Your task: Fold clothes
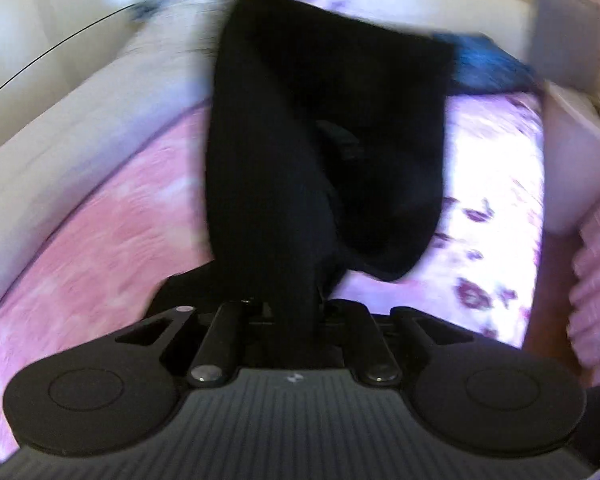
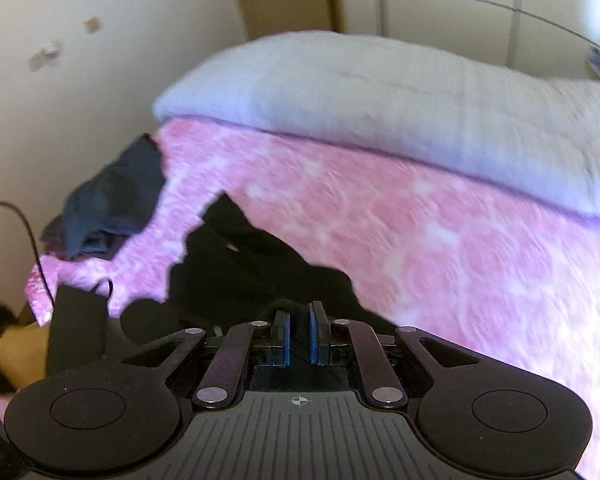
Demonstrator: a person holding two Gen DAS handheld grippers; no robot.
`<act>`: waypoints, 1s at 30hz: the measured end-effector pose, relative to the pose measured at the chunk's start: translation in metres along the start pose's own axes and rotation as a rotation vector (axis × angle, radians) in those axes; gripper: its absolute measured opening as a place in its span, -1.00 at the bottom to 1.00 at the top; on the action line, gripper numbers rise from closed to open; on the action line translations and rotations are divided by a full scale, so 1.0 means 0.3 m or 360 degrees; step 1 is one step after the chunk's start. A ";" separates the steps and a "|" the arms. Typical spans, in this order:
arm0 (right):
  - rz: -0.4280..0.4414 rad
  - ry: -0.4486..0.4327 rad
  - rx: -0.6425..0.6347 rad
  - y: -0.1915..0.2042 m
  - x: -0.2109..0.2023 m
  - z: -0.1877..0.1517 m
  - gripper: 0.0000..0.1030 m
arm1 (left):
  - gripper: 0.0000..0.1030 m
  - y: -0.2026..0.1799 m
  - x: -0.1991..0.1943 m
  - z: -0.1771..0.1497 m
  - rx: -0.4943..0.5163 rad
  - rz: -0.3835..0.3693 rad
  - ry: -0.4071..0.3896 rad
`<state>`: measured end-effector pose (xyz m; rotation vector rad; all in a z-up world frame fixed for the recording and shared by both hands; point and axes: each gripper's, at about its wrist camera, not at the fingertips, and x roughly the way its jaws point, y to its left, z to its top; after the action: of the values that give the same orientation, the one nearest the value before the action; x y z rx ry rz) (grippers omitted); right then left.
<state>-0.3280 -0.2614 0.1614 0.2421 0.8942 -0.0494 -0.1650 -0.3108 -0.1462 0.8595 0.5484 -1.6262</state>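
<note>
A black garment (image 1: pixel 316 128) fills the middle of the blurred left wrist view, hanging above the pink bed cover (image 1: pixel 100 240). My left gripper (image 1: pixel 292 304) is shut on it; the cloth hides the fingertips. In the right wrist view the same black garment (image 2: pixel 236 264) lies bunched on the pink cover (image 2: pixel 420 248) just ahead of my right gripper (image 2: pixel 299 320). Its blue pads (image 2: pixel 286 338) stand a narrow gap apart with nothing between them.
A white pillow (image 2: pixel 380 92) lies along the head of the bed. A dark blue garment (image 2: pixel 112 196) is piled at the bed's left edge. A black cable (image 2: pixel 32 232) and the other hand's device (image 2: pixel 76 328) are at lower left. A blue cloth (image 1: pixel 484 64) lies beyond the black garment.
</note>
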 end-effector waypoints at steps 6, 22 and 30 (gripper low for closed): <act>-0.0047 -0.0161 -0.0067 -0.044 0.094 -0.067 0.77 | -0.85 0.475 -0.243 -0.253 -0.0498 0.0330 0.0112; -0.0132 0.0080 -0.1095 0.116 1.022 -0.406 0.79 | -0.85 0.786 -0.293 -0.583 -0.0860 0.0636 0.0378; -0.0190 -0.0131 -0.0613 -0.020 0.736 -0.197 -0.97 | -0.86 0.742 -0.438 -0.398 -0.0574 0.0583 0.0160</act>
<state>-0.2358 -0.2409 -0.0469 -0.1717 0.8178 0.0031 0.0886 -0.1915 -0.0969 0.7232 0.6856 -1.1133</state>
